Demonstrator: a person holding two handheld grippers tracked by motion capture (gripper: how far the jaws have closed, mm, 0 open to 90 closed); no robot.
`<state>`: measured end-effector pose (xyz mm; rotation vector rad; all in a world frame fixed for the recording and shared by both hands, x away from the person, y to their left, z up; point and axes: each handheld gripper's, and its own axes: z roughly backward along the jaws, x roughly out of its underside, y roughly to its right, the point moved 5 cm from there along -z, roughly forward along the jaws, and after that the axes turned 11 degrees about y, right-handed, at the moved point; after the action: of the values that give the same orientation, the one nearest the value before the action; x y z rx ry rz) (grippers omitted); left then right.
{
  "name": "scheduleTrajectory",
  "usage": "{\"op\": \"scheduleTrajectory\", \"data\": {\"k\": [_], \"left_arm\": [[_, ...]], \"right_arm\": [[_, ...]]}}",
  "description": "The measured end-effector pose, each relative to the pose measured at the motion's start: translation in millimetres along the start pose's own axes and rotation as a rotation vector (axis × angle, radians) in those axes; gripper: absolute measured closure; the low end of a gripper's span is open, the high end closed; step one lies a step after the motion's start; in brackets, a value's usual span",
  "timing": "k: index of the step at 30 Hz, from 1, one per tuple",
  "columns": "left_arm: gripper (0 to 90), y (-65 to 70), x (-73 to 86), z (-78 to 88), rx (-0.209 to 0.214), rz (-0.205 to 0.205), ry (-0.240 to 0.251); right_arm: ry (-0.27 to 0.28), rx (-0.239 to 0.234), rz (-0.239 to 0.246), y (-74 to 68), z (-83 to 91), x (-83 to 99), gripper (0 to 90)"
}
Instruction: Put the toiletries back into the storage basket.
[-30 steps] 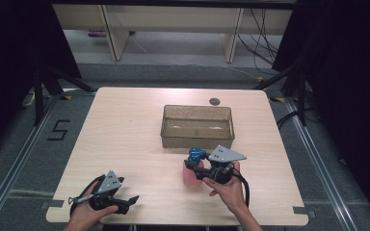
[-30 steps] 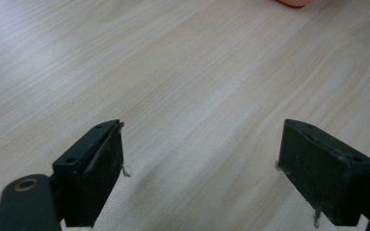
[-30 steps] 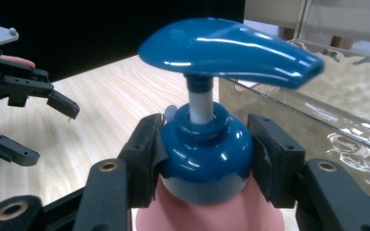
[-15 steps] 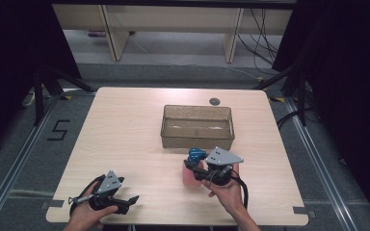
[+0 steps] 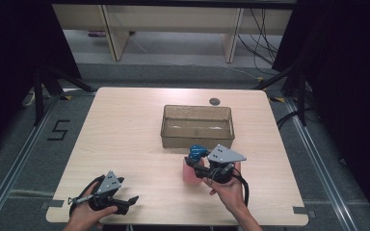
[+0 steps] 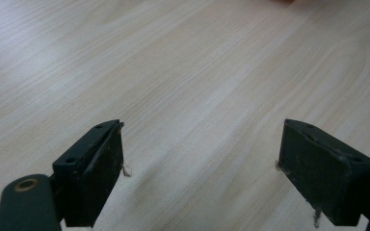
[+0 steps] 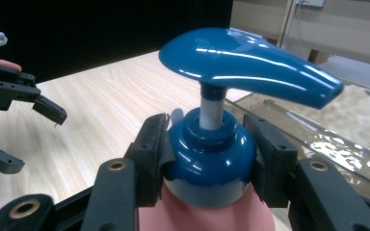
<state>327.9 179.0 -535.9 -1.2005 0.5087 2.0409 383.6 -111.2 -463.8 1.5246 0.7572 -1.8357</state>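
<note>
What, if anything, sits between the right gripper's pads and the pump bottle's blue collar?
Nothing visible. The right gripper has its pads pressed on both sides of the pump bottle at the blue collar. The left gripper rests open, apart, near the table edge.

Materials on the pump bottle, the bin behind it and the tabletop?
Pump bottle: blue head and collar look like glossy moulded plastic, with sharp highlights; pink body looks matte, probably plastic. Bin: clear, faintly tinted rigid plastic by the look, see-through walls with glints on the floor. Table: pale wood-grain surface, low sheen, likely laminate rather than solid wood.
</note>
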Motion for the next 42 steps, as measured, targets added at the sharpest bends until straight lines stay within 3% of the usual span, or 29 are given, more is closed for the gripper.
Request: {"op": "scheduleTrajectory", "data": {"k": [1,2,4,5,6,7,8,9,12,13,15,16,18,20,22,23,25,26,27,28,30,31,33,35,36,37,38,42], "left_arm": [[15.4,-2.4,0.1,0.3,-0.008,-0.02,-0.005],[15.4,-2.7,0.0,0.3,-0.009,-0.024,-0.004],[15.4,-1.4,0.2,0.6,-0.005,-0.015,-0.004],[15.4,1.1,0.2,0.0,-0.001,0.011,0.006],[15.4,0.6,0.3,0.4,0.0,0.004,-0.001],[15.4,0.2,0.4,0.5,0.0,0.0,-0.004],[15.4,0.2,0.4,0.5,0.0,0.0,-0.004],[15.4,0.2,0.4,0.6,0.0,0.0,-0.003],[15.4,-2.1,0.0,0.6,-0.006,-0.02,-0.004],[15.4,-1.9,0.1,0.5,-0.005,-0.018,-0.004],[15.4,-1.5,0.4,0.4,-0.007,-0.014,-0.005],[15.4,0.0,0.7,0.5,0.001,-0.001,-0.006],[15.4,1.0,0.5,-0.2,-0.001,0.014,0.005],[15.4,-1.9,0.5,0.2,-0.008,-0.017,-0.004],[15.4,1.2,0.6,-0.5,-0.001,0.016,0.006],[15.4,1.2,0.6,-0.5,-0.002,0.017,0.005],[15.4,-2.4,0.4,0.2,-0.007,-0.025,-0.004],[15.4,1.0,0.7,-0.4,-0.002,0.013,0.005],[15.4,1.1,0.8,-0.3,-0.002,0.015,0.005],[15.4,-1.0,0.8,0.2,-0.009,-0.005,-0.003],[15.4,-2.1,0.6,0.2,-0.007,-0.022,-0.005],[15.4,1.1,0.8,-0.3,-0.003,0.013,0.005],[15.4,0.1,1.0,0.5,-0.001,-0.002,-0.006],[15.4,1.1,0.8,-0.3,-0.003,0.013,0.005],[15.4,1.0,0.8,-0.3,-0.003,0.012,0.005],[15.4,1.0,0.8,-0.1,-0.003,0.01,0.004],[15.4,-0.2,1.0,0.9,-0.001,-0.005,-0.007],[15.4,-1.8,0.6,0.6,-0.007,-0.02,-0.004]], "right_arm": [[0.004,0.014,-0.003,0.6,0.2,-0.9,53.5],[0.012,0.007,0.027,3.5,0.3,-2.9,53.6],[0.017,0.018,0.021,5.2,1.2,-5.0,53.5],[0.02,0.013,0.027,5.9,0.6,-6.1,53.5],[0.028,0.017,0.044,7.9,0.7,-7.5,53.6],[0.028,0.006,0.037,8.0,0.0,-8.2,53.5],[0.019,0.027,0.021,8.8,1.9,-8.8,53.6],[0.025,0.03,0.047,11.3,1.6,-10.2,53.5],[0.026,0.031,0.028,13.5,2.1,-11.8,53.5],[0.023,0.041,0.044,15.9,3.3,-12.9,53.5],[0.015,0.042,0.022,16.8,4.8,-14.1,53.5],[0.021,0.041,0.04,19.8,4.9,-15.4,53.5],[0.016,0.039,0.002,19.8,6.1,-16.3,53.6],[0.015,0.051,0.005,22.3,7.4,-18.2,53.5],[0.014,0.059,-0.006,23.5,9.0,-19.9,53.5],[0.016,0.051,0.004,25.0,8.9,-20.9,53.5],[0.02,0.052,0.011,27.1,9.5,-23.0,53.5],[0.021,0.054,0.004,27.7,10.1,-24.1,53.6],[0.023,0.065,0.029,30.1,11.2,-25.4,53.5],[0.021,0.062,0.002,28.8,11.1,-25.9,53.5],[0.03,0.06,0.013,30.7,11.7,-28.2,53.5],[0.037,0.074,0.018,31.5,11.8,-29.2,53.5],[0.041,0.075,0.03,33.1,12.3,-31.8,53.5],[0.042,0.084,0.047,35.6,13.0,-34.3,53.6],[0.046,0.067,0.032,35.7,12.2,-35.3,53.6],[0.032,0.087,0.004,34.7,14.0,-35.4,53.5],[0.039,0.088,0.02,37.3,14.2,-37.2,53.6],[0.035,0.105,0.006,39.2,15.5,-40.8,53.6]]}}
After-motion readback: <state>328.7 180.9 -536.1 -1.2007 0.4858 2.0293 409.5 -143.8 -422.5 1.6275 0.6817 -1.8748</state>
